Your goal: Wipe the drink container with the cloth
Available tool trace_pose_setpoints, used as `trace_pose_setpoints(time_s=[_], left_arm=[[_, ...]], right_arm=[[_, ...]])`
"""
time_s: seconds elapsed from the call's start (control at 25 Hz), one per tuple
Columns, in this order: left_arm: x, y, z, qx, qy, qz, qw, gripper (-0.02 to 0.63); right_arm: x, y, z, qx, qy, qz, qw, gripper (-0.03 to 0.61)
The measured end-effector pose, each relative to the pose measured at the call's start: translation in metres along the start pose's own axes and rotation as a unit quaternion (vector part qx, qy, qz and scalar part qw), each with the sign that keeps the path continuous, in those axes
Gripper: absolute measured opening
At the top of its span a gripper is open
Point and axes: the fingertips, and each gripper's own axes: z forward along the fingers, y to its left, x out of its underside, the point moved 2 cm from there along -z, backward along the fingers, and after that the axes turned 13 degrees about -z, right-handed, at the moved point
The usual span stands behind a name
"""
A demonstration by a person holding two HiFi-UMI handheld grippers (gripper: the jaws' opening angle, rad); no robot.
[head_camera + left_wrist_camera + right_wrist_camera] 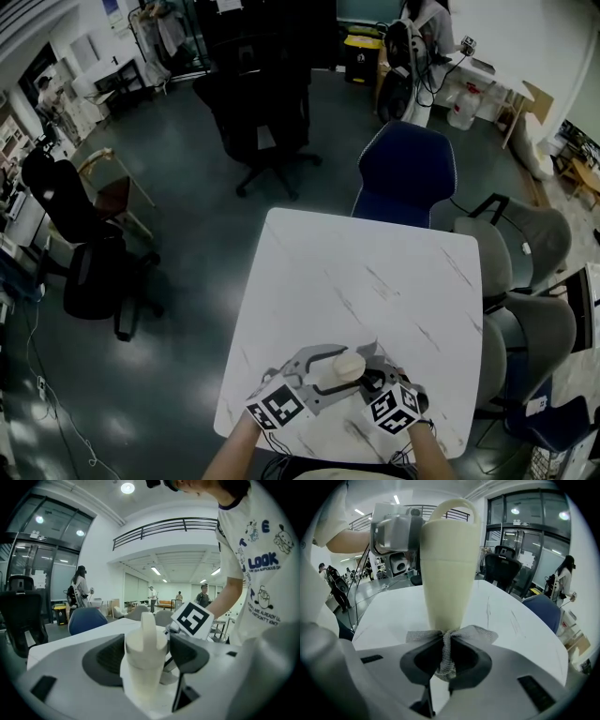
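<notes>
left gripper (pixel 144 654) clamps a cream plastic drink container (pixel 142 665); right gripper (pixel 446 654) pinches a grey mesh cloth (pixel 479 633) against its side.

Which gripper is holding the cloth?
The right gripper: its jaws pinch the grey cloth; the left gripper clamps the cream container.

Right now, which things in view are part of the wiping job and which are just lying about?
In the job: drink container, clamped in the left gripper; cloth, pinched in the right gripper at the container's lower end.
Just lying about: blue chair, black office chair, grey chairs.
</notes>
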Motion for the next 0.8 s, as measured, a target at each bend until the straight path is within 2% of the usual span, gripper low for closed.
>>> trace_pose_setpoints(time_s=[0.24, 0.48, 0.6, 0.8], left_arm=[[-0.011, 0.004, -0.010, -0.052, -0.042, -0.030, 0.9973, 0.285], [-0.001, -0.003, -0.010, -0.133, -0.049, -0.070, 0.9875, 0.285], [-0.001, -0.006, -0.007, -0.168, -0.061, -0.093, 0.9795, 0.285], [-0.008, 0.002, -0.010, -0.242, -0.100, -0.125, 0.9569, 0.285]], right_arm=[[0.006, 0.004, 0.009, -0.001, 0.007, 0.011, 1.000, 0.044], [0.007, 0.004, 0.011, -0.001, 0.008, 0.012, 1.000, 0.044], [0.006, 0.004, 0.011, -0.001, 0.007, 0.013, 1.000, 0.044], [0.004, 0.004, 0.012, -0.001, 0.006, 0.018, 1.000, 0.044]])
